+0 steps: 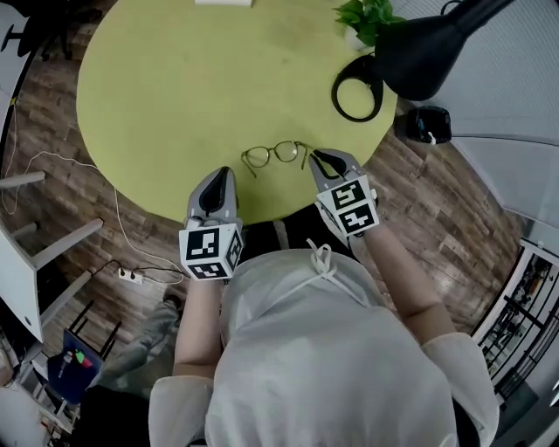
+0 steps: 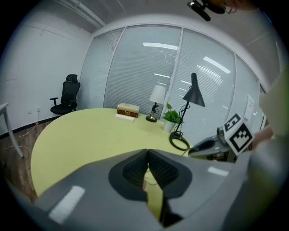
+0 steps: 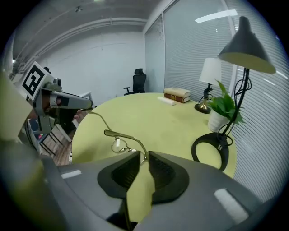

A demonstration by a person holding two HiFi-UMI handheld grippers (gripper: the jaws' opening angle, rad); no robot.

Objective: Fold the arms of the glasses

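Note:
Thin-rimmed glasses [image 1: 275, 154] lie on the round green table [image 1: 175, 96] near its front edge, arms unfolded and pointing toward me. My right gripper [image 1: 316, 156] sits just right of them, by the right arm. In the right gripper view a narrow gap shows between the jaws [image 3: 144, 156], and the glasses [image 3: 119, 144] lie just beyond the tips, one arm running behind the left jaw. My left gripper [image 1: 224, 173] hovers at the table edge, left of and short of the glasses. In its own view its pads meet at the tips [image 2: 147, 152], with nothing held.
A black desk lamp with a ring base [image 1: 357, 87] and a potted plant [image 1: 367, 17] stand at the table's right rim. Books [image 2: 128, 109] and a small white-shaded lamp [image 2: 157, 94] sit at the far side. Cables and a power strip [image 1: 131, 275] lie on the floor.

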